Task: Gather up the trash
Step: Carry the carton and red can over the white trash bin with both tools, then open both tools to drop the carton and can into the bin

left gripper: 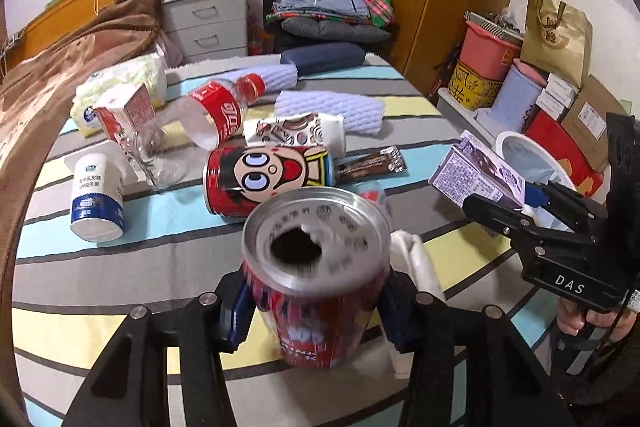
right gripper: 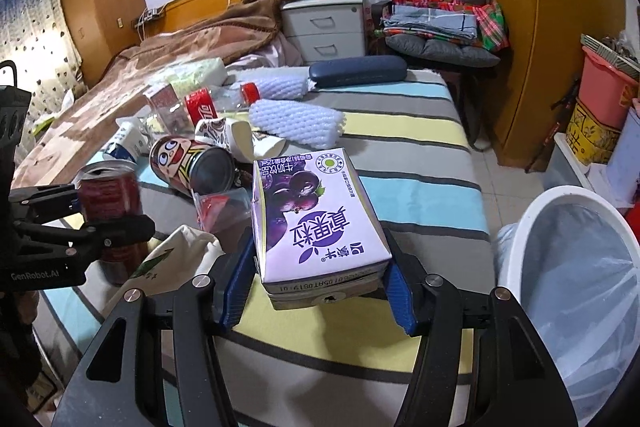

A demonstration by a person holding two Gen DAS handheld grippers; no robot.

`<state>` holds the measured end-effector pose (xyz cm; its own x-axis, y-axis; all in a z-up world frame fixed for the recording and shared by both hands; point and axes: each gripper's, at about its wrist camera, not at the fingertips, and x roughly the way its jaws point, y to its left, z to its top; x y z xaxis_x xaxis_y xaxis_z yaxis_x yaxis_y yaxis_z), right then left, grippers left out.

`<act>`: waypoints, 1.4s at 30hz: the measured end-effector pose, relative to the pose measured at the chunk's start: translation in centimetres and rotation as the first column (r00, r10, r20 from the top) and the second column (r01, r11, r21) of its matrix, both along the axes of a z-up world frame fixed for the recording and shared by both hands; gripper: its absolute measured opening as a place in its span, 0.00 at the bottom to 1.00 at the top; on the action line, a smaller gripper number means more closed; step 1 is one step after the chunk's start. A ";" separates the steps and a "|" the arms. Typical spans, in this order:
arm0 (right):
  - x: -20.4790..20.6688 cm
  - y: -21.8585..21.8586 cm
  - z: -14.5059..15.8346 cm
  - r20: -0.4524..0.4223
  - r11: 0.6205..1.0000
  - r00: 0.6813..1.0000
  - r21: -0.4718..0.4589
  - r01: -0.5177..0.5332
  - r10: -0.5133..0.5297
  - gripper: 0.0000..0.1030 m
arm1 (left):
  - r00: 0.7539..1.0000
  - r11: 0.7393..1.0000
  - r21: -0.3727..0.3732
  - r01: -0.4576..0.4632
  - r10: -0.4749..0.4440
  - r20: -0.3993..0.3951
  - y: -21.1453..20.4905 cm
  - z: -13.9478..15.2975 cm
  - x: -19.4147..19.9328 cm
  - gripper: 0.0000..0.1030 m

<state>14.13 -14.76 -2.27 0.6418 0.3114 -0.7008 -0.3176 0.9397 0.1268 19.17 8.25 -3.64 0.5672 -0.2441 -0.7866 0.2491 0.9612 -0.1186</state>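
1. The left tool point(left gripper: 316, 311) is gripping an opened red drink can point(left gripper: 316, 267) above the bed point(left gripper: 120, 259).
2. The right tool point(right gripper: 320, 291) is clamping a purple milk carton point(right gripper: 316, 219) beside the lined white bin point(right gripper: 568, 267).
3. Cans, bottle, cups and wrappers are still lying uncollected.

Clamped between blue pads: purple milk carton point(right gripper: 318, 215), lengthwise in the right gripper point(right gripper: 320, 291), lifted above the striped bedsheet point(right gripper: 420, 155). At left, the left gripper point(right gripper: 86, 223) gripping an open red can point(right gripper: 108, 199). Behind, lying on the sheet: cartoon-face can point(right gripper: 188, 163), cola bottle point(right gripper: 212, 105), white foam sleeves point(right gripper: 296, 121), dark blue case point(right gripper: 358, 71). At right, on the floor beside the bed: white bin point(right gripper: 568, 267) with a clear liner
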 end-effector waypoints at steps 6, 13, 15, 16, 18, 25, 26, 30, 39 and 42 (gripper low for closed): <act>-0.8 -1.3 0.8 0.029 1.000 0.999 0.020 0.024 -0.024 0.58 | 0.998 1.000 -0.004 -0.017 0.017 0.056 -0.6 2.1 -1.4 0.51; -1.7 -3.6 2.3 0.065 0.996 0.994 0.048 0.081 -0.084 0.58 | 0.993 0.999 -0.022 0.025 -0.023 0.116 -3.2 4.7 -2.2 0.51; -2.0 -4.5 2.8 0.082 0.994 0.991 0.048 0.101 -0.104 0.58 | 0.992 0.999 -0.021 0.036 -0.033 0.124 -4.3 5.2 -2.1 0.51; -2.2 -4.7 2.9 0.088 0.993 0.990 0.047 0.109 -0.113 0.58 | 0.990 0.999 -0.014 0.044 -0.041 0.134 -5.1 5.4 -2.1 0.51; -2.5 -5.5 3.2 0.100 0.990 0.986 0.043 0.133 -0.137 0.58 | 0.987 0.997 -0.018 0.069 -0.065 0.145 -6.6 5.8 -2.2 0.51; -3.3 -8.9 3.9 0.128 0.974 0.966 0.021 0.225 -0.226 0.58 | 0.977 0.986 -0.052 0.157 -0.147 0.157 -12.1 6.6 -1.8 0.51; -3.4 -9.5 3.9 0.129 0.971 0.962 0.017 0.240 -0.240 0.58 | 0.975 0.984 -0.054 0.169 -0.159 0.158 -12.9 6.6 -1.7 0.51; -3.6 -11.6 3.5 0.124 0.955 0.948 0.000 0.296 -0.293 0.58 | 0.964 0.970 -0.082 0.231 -0.216 0.155 -16.7 6.5 -1.4 0.51; -3.3 -16.0 1.7 0.070 0.922 0.922 -0.043 0.385 -0.381 0.58 | 0.938 0.937 -0.089 0.338 -0.327 0.118 -24.5 4.6 -0.2 0.51; -3.5 -17.0 1.1 0.044 0.915 0.917 -0.055 0.399 -0.397 0.58 | 0.928 0.924 -0.102 0.368 -0.360 0.093 -26.4 3.9 0.1 0.51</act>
